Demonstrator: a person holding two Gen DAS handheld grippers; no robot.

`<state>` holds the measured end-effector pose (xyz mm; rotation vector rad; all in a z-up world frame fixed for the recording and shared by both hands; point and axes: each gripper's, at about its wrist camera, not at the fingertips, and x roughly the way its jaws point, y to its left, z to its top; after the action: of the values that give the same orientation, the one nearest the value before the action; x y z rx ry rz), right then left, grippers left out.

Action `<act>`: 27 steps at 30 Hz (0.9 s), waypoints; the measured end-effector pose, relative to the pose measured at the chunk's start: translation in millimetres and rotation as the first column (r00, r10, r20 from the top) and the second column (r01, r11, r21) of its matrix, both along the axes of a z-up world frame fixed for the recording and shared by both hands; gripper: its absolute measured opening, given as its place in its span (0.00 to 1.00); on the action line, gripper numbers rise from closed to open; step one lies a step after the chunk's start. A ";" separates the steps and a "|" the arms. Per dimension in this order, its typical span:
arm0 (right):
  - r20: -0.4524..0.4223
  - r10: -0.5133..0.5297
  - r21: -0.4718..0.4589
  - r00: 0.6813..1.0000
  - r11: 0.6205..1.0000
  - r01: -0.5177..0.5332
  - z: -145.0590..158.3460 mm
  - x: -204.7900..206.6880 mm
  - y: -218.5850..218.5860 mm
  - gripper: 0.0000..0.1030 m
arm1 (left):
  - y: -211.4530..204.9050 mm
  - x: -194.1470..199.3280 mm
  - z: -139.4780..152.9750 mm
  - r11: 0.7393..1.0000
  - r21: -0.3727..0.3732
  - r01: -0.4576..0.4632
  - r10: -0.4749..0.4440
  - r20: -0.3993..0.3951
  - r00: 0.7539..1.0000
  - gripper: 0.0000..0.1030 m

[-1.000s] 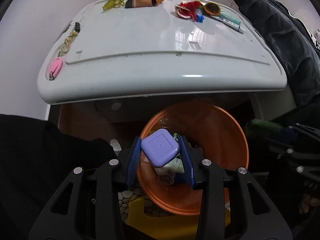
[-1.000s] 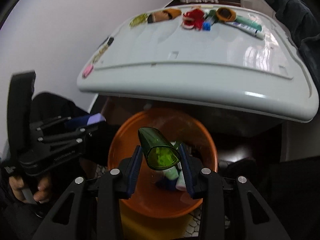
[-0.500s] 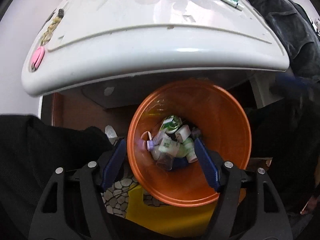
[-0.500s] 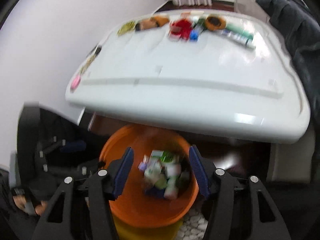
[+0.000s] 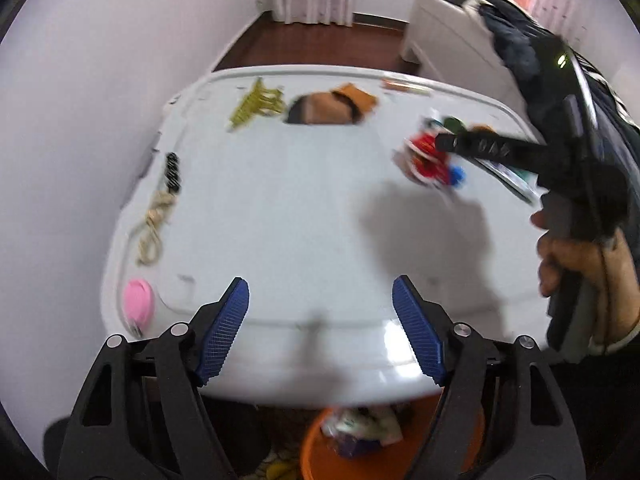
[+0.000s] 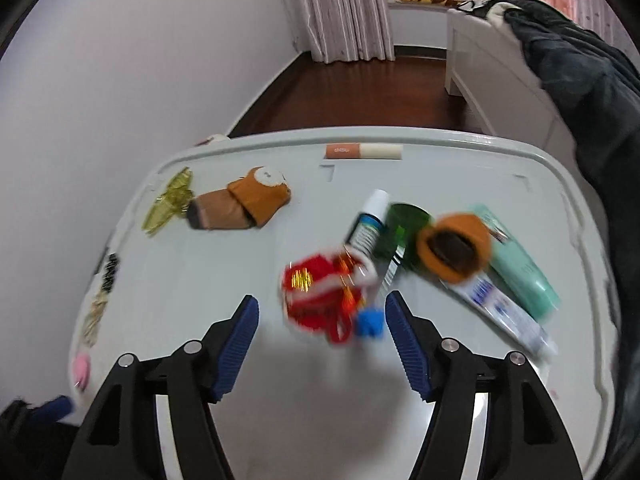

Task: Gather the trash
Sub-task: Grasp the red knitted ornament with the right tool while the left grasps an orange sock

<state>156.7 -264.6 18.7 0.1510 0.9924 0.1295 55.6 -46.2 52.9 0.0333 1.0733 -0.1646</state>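
My left gripper [image 5: 320, 300] is open and empty over the near edge of the white table [image 5: 288, 208]. The orange bin [image 5: 360, 452] with trash in it shows below the table edge. My right gripper [image 6: 320, 320] is open and empty above the table, just in front of a red ornament [image 6: 320, 296] and a small blue piece [image 6: 370, 322]. Behind lie a white tube [image 6: 366, 228], a toothpaste tube [image 6: 500, 312], a teal tube [image 6: 520, 268], an orange ring [image 6: 454, 250] and a green piece [image 6: 404, 220].
A brown sock [image 6: 240, 204], a gold clip [image 6: 168, 200], a rope [image 5: 154, 220], a pink item [image 5: 138, 302] and an orange-white stick [image 6: 362, 151] lie on the table. Wall at left, dark clothes [image 6: 600, 100] at right. The right gripper's handle and hand [image 5: 580, 248] show in the left view.
Both grippers let go of their items into the orange bin, opened, and rose from over the bin to above the table.
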 end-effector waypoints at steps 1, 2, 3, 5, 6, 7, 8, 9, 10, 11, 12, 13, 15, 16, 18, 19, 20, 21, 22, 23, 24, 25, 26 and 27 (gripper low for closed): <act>-0.010 0.001 -0.009 1.000 1.000 -0.001 -5.5 8.6 4.1 0.67 | 2.5 7.0 -0.5 1.000 0.003 -0.017 0.017 -0.002 1.000 0.71; -0.022 -0.002 -0.029 1.000 1.000 0.002 -12.4 15.4 8.0 0.68 | 7.1 13.5 -2.8 0.999 0.002 -0.032 0.032 -0.005 0.999 0.71; -0.042 -0.005 -0.069 0.999 0.998 0.002 -22.1 22.6 13.2 0.68 | 12.3 17.2 -5.8 0.999 0.002 -0.045 0.045 -0.010 0.999 0.71; -0.078 0.002 -0.150 0.997 0.989 -0.014 -40.6 29.2 21.2 0.61 | 18.6 27.4 -9.7 0.998 0.000 -0.064 0.064 -0.019 0.998 0.71; -0.095 0.012 -0.143 0.995 0.989 -0.026 -45.4 29.4 22.5 0.54 | 19.1 34.4 -11.8 0.998 -0.005 -0.068 0.068 -0.022 0.997 0.71; -0.089 0.019 -0.089 0.996 0.996 -0.027 -45.1 28.4 20.2 0.34 | 18.2 37.6 -11.4 0.998 -0.007 -0.068 0.068 -0.022 0.997 0.71; -0.099 0.028 -0.069 0.995 0.997 -0.035 -39.6 27.2 18.8 0.21 | 16.2 44.4 -12.1 0.998 -0.006 -0.067 0.067 -0.021 0.998 0.71; -0.093 0.034 -0.065 0.995 0.997 -0.040 -34.8 24.0 17.6 0.21 | 10.9 54.5 -13.3 0.998 0.002 -0.061 0.061 -0.010 0.998 0.71; -0.068 0.030 -0.038 0.997 0.999 -0.033 -24.6 15.0 11.8 0.21 | 7.2 61.7 -13.0 0.998 0.011 -0.057 0.057 0.004 0.998 0.71; -0.061 0.023 -0.014 0.998 1.000 -0.024 -19.1 9.9 7.6 0.21 | 1.5 69.3 -13.8 0.998 0.026 -0.053 0.053 0.019 0.998 0.71; -0.053 0.008 0.050 0.999 0.999 -0.005 -8.4 -0.4 -2.7 0.21 | -7.6 80.6 -14.2 0.999 0.040 -0.037 0.035 0.041 0.999 0.71; -0.038 -0.008 0.106 0.999 0.994 0.012 1.5 -10.6 -12.9 0.21 | -14.1 88.0 -14.0 0.999 0.046 -0.024 0.021 0.053 0.998 0.71; 0.017 -0.040 0.167 0.999 0.985 0.037 22.5 -32.4 -32.0 0.21 | -31.8 110.1 -13.9 0.999 0.045 0.016 -0.020 0.078 0.997 0.71; 0.041 -0.052 0.177 0.998 0.983 0.044 30.2 -39.6 -38.4 0.21 | -37.9 118.0 -13.4 0.999 0.048 0.026 -0.030 0.091 0.995 0.71; 0.084 -0.073 0.199 0.994 0.978 0.055 42.3 -53.1 -55.2 0.22 | -54.4 141.2 -13.9 0.996 0.075 0.051 -0.060 0.136 0.989 0.71; 0.100 -0.080 0.199 0.992 0.978 0.059 46.2 -55.3 -60.9 0.22 | -59.9 151.9 -16.1 0.995 0.087 0.059 -0.071 0.145 0.987 0.71; 0.112 -0.089 0.193 0.990 0.979 0.066 49.1 -57.8 -65.6 0.22 | -66.0 162.0 -18.9 0.993 0.101 0.061 -0.076 0.152 0.985 0.71; 0.120 -0.098 0.185 0.988 0.980 0.075 50.1 -61.3 -72.8 0.22 | -72.4 173.8 -23.2 0.992 0.106 0.070 -0.086 0.153 0.984 0.71; 0.119 -0.105 0.186 0.987 0.979 0.081 49.2 -63.1 -78.6 0.22 | -75.6 182.2 -26.3 0.992 0.104 0.075 -0.090 0.150 0.985 0.71; 0.115 -0.108 0.189 0.988 0.978 0.085 48.4 -62.8 -80.7 0.22 | -79.6 193.2 -31.4 0.992 0.099 0.075 -0.089 0.143 0.986 0.71; 0.105 -0.111 0.196 0.988 0.977 0.089 46.8 -62.7 -84.7 0.22 | -82.0 199.7 -34.8 0.993 0.092 0.078 -0.090 0.136 0.987 0.71; 0.094 -0.111 0.199 0.989 0.976 0.091 44.8 -62.0 -87.0 0.22 | -84.7 211.2 -43.3 0.994 0.080 0.079 -0.088 0.116 0.989 0.71; 0.082 -0.108 0.200 0.991 0.976 0.090 42.8 -61.1 -87.6 0.22 | -86.0 218.8 -50.5 0.994 0.083 0.072 -0.080 0.096 0.992 0.71; 0.075 -0.104 0.203 0.992 0.975 0.087 40.1 -61.4 -86.6 0.22 | -86.2 226.7 -60.5 0.994 0.088 0.059 -0.066 0.070 0.995 0.71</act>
<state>95.2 -351.2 58.8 0.3735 0.8841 0.1460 282.3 -132.4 -7.6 0.1495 1.0068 -0.1723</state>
